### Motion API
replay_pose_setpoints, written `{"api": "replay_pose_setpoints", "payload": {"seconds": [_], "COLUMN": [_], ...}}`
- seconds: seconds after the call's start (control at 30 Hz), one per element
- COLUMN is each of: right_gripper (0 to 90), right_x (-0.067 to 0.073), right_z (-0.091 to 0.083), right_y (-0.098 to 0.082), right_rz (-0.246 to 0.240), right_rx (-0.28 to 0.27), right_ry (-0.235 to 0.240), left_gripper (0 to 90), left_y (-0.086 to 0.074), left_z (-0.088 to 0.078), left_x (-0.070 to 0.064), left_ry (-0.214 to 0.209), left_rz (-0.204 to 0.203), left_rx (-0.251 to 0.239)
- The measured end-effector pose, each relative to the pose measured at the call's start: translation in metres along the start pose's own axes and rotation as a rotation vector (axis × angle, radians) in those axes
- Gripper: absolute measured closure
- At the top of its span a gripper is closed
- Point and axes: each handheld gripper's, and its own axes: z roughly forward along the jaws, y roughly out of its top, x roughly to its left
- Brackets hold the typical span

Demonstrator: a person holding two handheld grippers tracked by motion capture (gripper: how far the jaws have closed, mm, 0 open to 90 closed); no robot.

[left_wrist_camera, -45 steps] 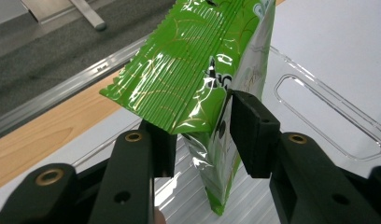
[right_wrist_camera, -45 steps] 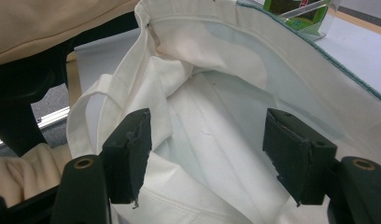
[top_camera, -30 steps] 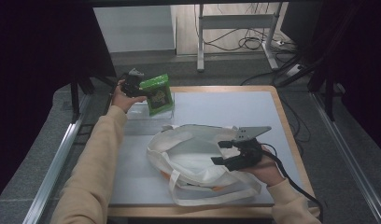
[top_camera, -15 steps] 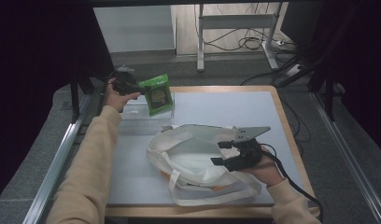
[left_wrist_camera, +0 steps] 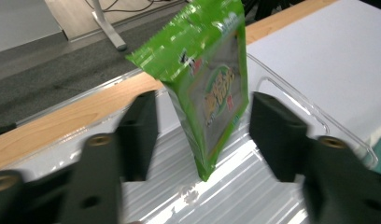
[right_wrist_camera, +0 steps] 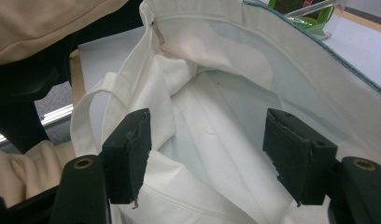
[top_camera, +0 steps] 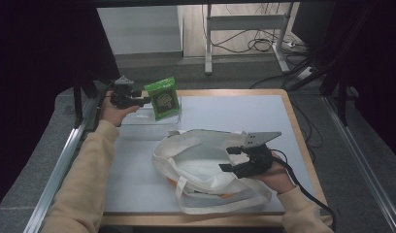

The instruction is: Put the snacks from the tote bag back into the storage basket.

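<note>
Glossy green snack pouch upright in clear ribbed plastic tray, between closing left gripper pads, untouched. Right gripper part-open over soft white cloth tote bag rim, grip unclear.

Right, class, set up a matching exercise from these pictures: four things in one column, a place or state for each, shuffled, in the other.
1. green packet
2. white bag
3. left gripper
4. clear tray

a. lies open in the middle of the table
b. stands upright in the tray
c. lies at the table's far left
d. jaws either side of the packet, not touching

Pairs: 1-b, 2-a, 3-d, 4-c
</note>
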Motion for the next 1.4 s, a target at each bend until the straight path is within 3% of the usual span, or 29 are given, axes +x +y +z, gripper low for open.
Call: {"api": "replay_pose_setpoints", "payload": {"seconds": [0.13,0.3,0.63,0.93,1.2,1.4], "right_gripper": [32.2,32.2,32.2,32.2,32.2,32.2], "right_x": [0.0,0.0,0.001,0.0,0.0,0.0], "right_z": [-0.001,-0.001,-0.001,-0.003,-0.003,-0.003], "right_y": [0.0,0.0,0.0,0.001,0.001,0.001], "right_rz": [0.0,-0.002,-0.001,-0.004,-0.005,-0.005], "right_rx": [-0.001,-0.001,-0.002,-0.006,-0.007,-0.007], "right_ry": [-0.003,-0.004,-0.003,-0.001,-0.002,0.0], "left_gripper": [71.8,89.2,90.0,90.0,90.0,90.0], "left_y": [-0.005,-0.009,-0.004,0.0,0.001,0.005], "left_z": [0.003,0.008,0.035,0.059,0.071,0.071], "left_x": [0.0,-0.002,-0.012,-0.008,-0.004,-0.005], "left_ry": [-0.03,-0.065,-0.053,-0.013,0.014,0.015], "left_rz": [0.012,0.015,0.072,0.081,0.067,0.076], "left_rx": [0.031,0.064,0.164,0.257,0.279,0.269]}}
